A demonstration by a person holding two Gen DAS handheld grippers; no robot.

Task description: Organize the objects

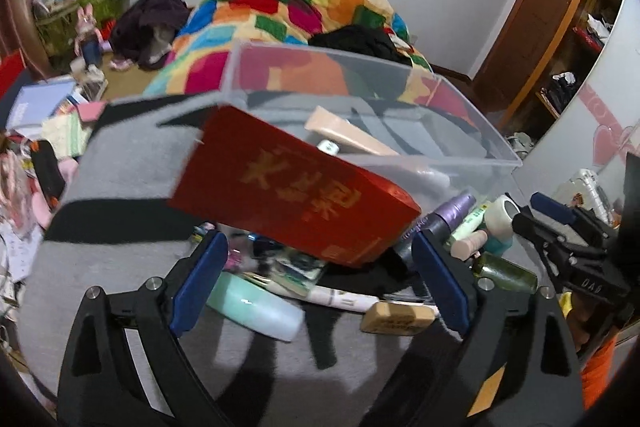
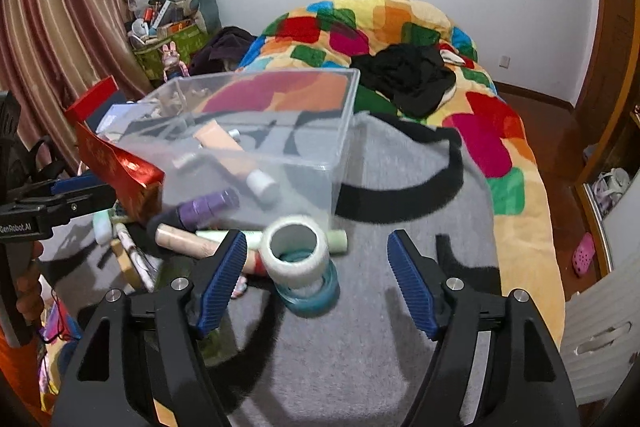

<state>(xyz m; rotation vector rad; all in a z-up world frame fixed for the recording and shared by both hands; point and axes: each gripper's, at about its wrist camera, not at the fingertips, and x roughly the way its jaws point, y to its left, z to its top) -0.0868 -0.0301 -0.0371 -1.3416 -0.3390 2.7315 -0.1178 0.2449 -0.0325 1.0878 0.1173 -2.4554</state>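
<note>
A red box with gold characters [image 1: 296, 187] hangs tilted and blurred in front of a clear plastic bin [image 1: 472, 125], above my open left gripper [image 1: 320, 279]; no finger touches it. The bin [image 2: 344, 131] stands on a grey and black blanket and holds a peach tube [image 2: 224, 143] and a white-capped tube [image 2: 262, 185]. My right gripper [image 2: 316, 275] is open around a white tape roll [image 2: 294, 251] stacked on a teal tape roll [image 2: 310, 293]. The red box [image 2: 120, 167] and left gripper [image 2: 80, 193] show at the left in the right wrist view.
Loose toiletries lie by the bin: a purple bottle [image 2: 208, 207], a beige tube [image 2: 184, 239], a pale green tube [image 2: 336, 241], a mint bottle [image 1: 256, 311], a tan block [image 1: 396, 317]. A colourful quilt [image 2: 492, 131] with black clothes [image 2: 412, 79] lies behind. Clutter fills the left side.
</note>
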